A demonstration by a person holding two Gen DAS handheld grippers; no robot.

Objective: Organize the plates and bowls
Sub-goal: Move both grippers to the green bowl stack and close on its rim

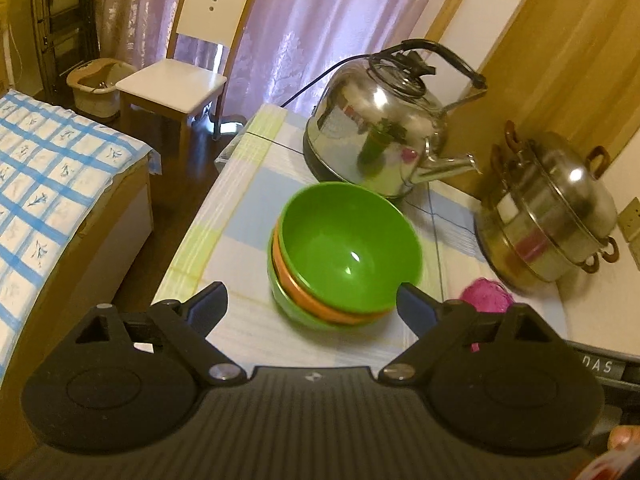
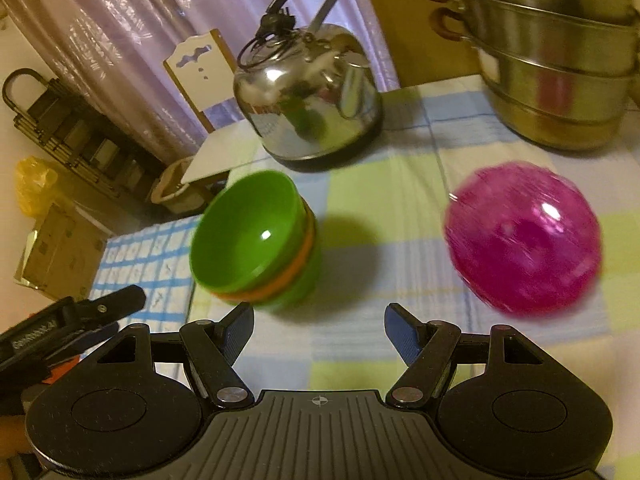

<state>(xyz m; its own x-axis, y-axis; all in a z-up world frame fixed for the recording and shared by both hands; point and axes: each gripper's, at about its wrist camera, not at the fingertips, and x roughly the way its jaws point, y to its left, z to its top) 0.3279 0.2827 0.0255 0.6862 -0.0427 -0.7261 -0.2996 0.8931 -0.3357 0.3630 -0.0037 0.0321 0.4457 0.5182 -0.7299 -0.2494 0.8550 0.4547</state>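
the stack of green and orange plastic bowls (image 1: 344,256) stands on the checked tablecloth (image 1: 240,184), near the steel kettle (image 1: 384,120). the left gripper (image 1: 312,300) and right gripper (image 2: 319,326) have jaws apart, holding nothing. the stacking looks done; i judge the next move is toward the pink translucent bowl (image 2: 524,238), lying upside down apart from the stack.

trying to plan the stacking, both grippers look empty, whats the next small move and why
Probably ease the right gripper toward the pink bowl and line its open jaws up with the rim. That bowl sits upside down and alone on the checked cloth, while the green and orange bowl stack is already nested. The left gripper, also open and empty, faces that stack.
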